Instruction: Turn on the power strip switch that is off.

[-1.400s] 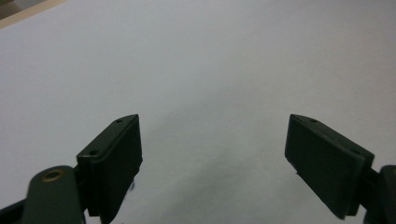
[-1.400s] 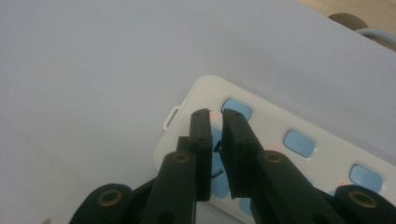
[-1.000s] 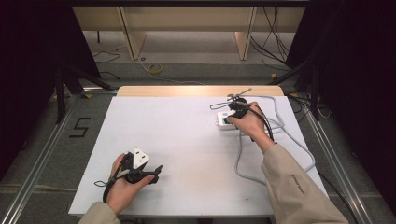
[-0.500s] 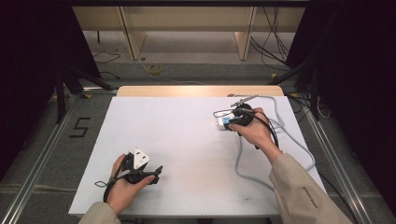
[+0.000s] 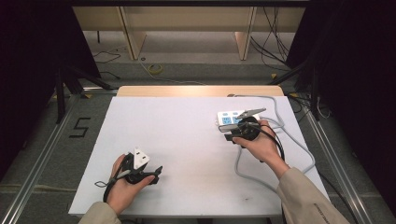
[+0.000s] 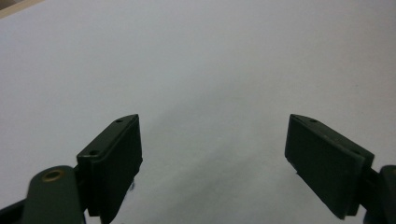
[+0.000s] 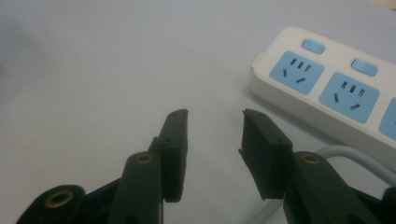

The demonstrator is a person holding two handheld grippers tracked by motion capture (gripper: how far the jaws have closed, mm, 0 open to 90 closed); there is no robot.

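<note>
A white table [image 5: 187, 140] with a strip of pale wood along its far edge occupies the centre of the high view, standing on a grey floor between dark curtains, with light wooden furniture legs beyond. At the right far part of the table lies a white power strip [image 5: 232, 118] with blue sockets; its grey cable [image 5: 299, 144] loops away to the right and back along the near right side. In the right gripper view the power strip [image 7: 327, 88] sits to the right of and beyond the jaws, showing two blue sockets, each with a blue switch behind it, and a length of grey cable [image 7: 355, 156] passes just behind the right-hand jaw. The right gripper [image 5: 229, 134], held in the person's right hand [image 5: 261, 144], lies just near of the power strip; its jaws stand partly apart with nothing between them (right gripper [image 7: 215, 135]). The left gripper [image 5: 156, 171], held in the left hand [image 5: 122, 184] at the near left of the table, points right; its jaws are spread wide over bare table surface, empty (left gripper [image 6: 212, 140]).
</note>
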